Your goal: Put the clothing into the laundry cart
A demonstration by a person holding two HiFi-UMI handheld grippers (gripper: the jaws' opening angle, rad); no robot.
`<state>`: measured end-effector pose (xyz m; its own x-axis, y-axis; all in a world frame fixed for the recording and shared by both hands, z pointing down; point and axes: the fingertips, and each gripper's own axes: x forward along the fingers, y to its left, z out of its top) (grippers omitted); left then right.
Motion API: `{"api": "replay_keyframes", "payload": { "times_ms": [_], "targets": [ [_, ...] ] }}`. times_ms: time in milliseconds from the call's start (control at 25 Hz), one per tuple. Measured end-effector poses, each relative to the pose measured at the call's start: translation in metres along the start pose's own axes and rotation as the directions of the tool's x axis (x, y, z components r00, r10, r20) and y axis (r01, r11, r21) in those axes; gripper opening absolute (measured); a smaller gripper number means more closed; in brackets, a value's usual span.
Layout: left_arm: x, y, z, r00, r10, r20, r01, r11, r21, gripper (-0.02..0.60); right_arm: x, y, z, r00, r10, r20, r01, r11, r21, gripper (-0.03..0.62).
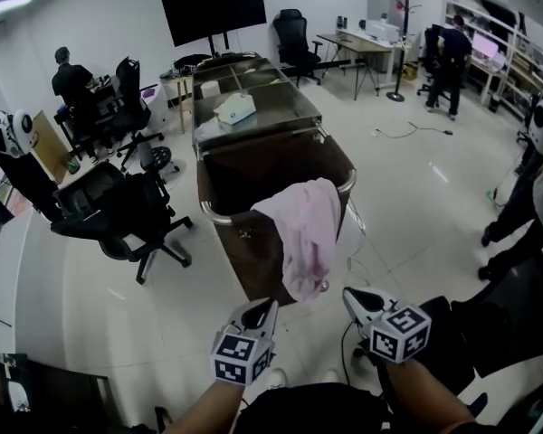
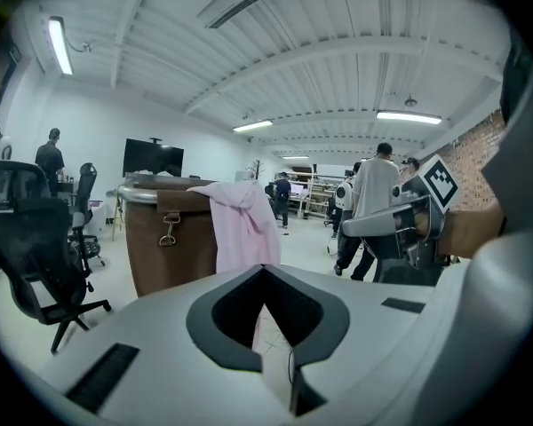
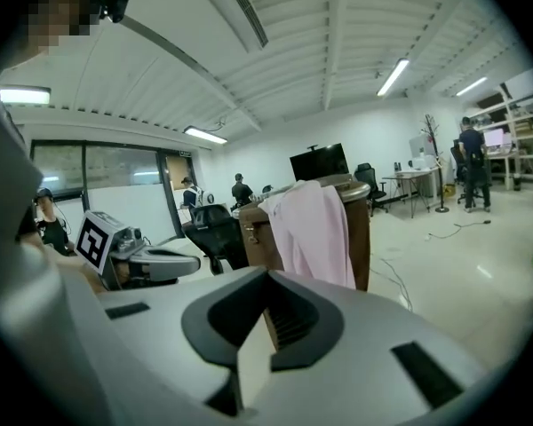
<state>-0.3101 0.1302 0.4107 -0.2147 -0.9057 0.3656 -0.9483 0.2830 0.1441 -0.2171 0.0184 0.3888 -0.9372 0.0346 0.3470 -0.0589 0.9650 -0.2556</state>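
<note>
Over the cart [image 1: 201,197] rim hangs the pink top [image 1: 308,233], half out, so not done; L tool [image 1: 271,305] & R tool [image 1: 348,295] closed, empty.

no legible text, labels, brands or numbers in any view. the cubes on both tools carry square coded markers only, not readable characters.

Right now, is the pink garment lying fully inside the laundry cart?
No, the pink garment hangs over the rim of the laundry cart, down its outer wall.
</note>
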Motion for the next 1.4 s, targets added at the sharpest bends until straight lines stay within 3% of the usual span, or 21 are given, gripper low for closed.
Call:
{"api": "replay_keyframes", "payload": {
  "times_ms": [320,1400],
  "targets": [
    [-0.001,-0.017,-0.001,1.0,-0.006,0.002,0.005,0.999,0.044,-0.002,-0.004,-0.007,-0.014,1.0,0.017,-0.026,-0.017,1.0,0.007,0.002],
    [0.009,-0.019,-0.001,0.999,-0.028,-0.022,0.029,0.997,0.067,-0.002,0.003,-0.008,-0.012,0.999,0.033,-0.034,-0.033,0.999,0.004,0.002]
  ]
}}
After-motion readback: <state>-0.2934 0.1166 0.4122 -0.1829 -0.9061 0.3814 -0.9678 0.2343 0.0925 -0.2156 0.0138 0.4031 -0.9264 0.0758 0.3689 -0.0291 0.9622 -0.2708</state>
